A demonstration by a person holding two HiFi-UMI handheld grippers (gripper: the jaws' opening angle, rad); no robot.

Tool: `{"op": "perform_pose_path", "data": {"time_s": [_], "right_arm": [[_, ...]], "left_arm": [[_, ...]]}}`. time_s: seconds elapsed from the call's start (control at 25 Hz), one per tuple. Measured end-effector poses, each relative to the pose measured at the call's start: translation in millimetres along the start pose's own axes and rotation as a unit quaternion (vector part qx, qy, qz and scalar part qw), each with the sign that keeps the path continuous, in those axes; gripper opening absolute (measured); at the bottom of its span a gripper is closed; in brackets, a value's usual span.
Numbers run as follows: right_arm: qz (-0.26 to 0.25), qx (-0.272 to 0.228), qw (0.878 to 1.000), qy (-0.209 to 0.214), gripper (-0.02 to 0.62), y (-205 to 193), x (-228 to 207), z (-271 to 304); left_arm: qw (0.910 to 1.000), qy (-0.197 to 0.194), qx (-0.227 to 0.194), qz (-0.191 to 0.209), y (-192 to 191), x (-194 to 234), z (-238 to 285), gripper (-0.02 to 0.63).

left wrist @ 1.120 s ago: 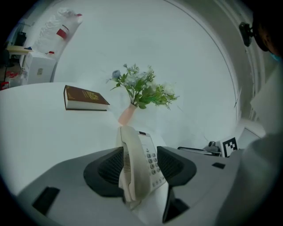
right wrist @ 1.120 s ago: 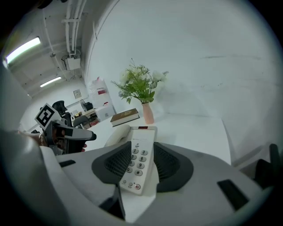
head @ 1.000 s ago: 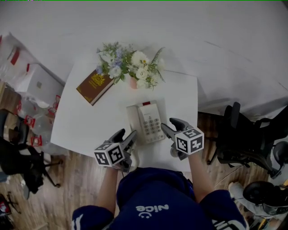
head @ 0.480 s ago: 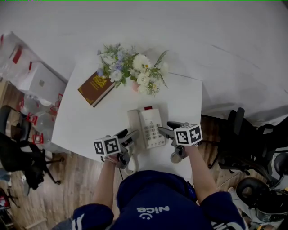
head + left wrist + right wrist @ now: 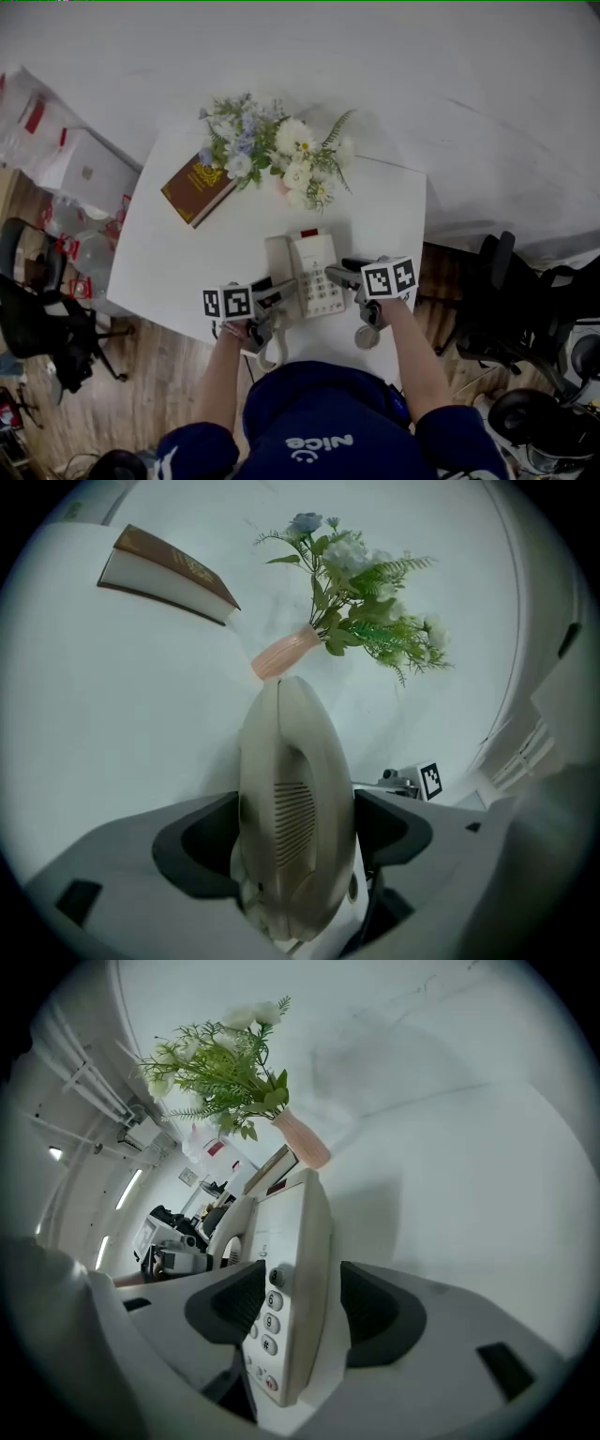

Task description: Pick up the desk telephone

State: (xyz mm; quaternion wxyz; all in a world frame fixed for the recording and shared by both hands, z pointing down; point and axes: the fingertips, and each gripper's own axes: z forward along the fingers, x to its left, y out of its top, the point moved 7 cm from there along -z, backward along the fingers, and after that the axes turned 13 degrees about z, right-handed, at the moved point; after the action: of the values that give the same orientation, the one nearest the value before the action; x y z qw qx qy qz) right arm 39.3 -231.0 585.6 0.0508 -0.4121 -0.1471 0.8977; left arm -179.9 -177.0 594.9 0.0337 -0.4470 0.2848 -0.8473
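Observation:
A beige desk telephone point(image 5: 311, 270) lies on the white table point(image 5: 169, 262), handset on its left, keypad on its right. My left gripper point(image 5: 281, 296) straddles the handset point(image 5: 295, 761) at its near end. Its jaws are opening, and the dark pads point(image 5: 202, 841) stand close on either side without pressing. My right gripper point(image 5: 343, 274) straddles the keypad side point(image 5: 298, 1232). There the jaws stand wide, with a strip of table showing between the right pad point(image 5: 370, 1312) and the telephone's edge. The right gripper's marker cube point(image 5: 429, 779) shows past the handset.
A pink vase of white and blue flowers point(image 5: 279, 155) stands just beyond the telephone. A brown book point(image 5: 197, 187) lies to its left. Office chairs stand left point(image 5: 37, 328) and right point(image 5: 506, 300) of the table. White boxes point(image 5: 84, 173) are stacked at the left.
Both grippers have sunk toward the table and slid forward from the telephone's near corners. They now reach along its two sides with the telephone between their jaws.

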Motion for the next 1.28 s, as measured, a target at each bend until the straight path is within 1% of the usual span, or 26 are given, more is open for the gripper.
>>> {"op": "perform_pose_path", "data": {"time_s": [0.12,0.36,0.52,0.6,0.92,1.12,1.28], "right_arm": [[0.017,0.016,1.000,0.018,0.261,-3,-1,7],[0.028,0.031,0.999,0.032,0.261,-4,-4,13],[0.072,0.035,0.995,0.062,0.255,-8,-8,14],[0.085,0.037,0.993,0.070,0.242,-8,-8,14],[0.081,0.036,0.994,0.070,0.239,-8,-8,15],[0.080,0.016,0.994,0.069,0.238,-11,-7,13],[0.081,0.012,0.994,0.068,0.236,-13,-6,12]], "left_arm": [[0.9997,-0.013,-0.005,-0.022,-2,3,1,0.379],[0.9995,-0.021,-0.006,-0.024,-1,4,2,0.379],[0.9993,-0.025,-0.004,-0.027,-2,4,2,0.379],[0.9992,-0.025,-0.004,-0.030,-3,4,2,0.379],[0.9993,-0.026,-0.005,-0.028,-3,6,2,0.383],[0.9992,-0.025,-0.008,-0.030,-4,5,1,0.383],[0.9993,-0.019,-0.010,-0.029,-5,4,-1,0.383]]}}
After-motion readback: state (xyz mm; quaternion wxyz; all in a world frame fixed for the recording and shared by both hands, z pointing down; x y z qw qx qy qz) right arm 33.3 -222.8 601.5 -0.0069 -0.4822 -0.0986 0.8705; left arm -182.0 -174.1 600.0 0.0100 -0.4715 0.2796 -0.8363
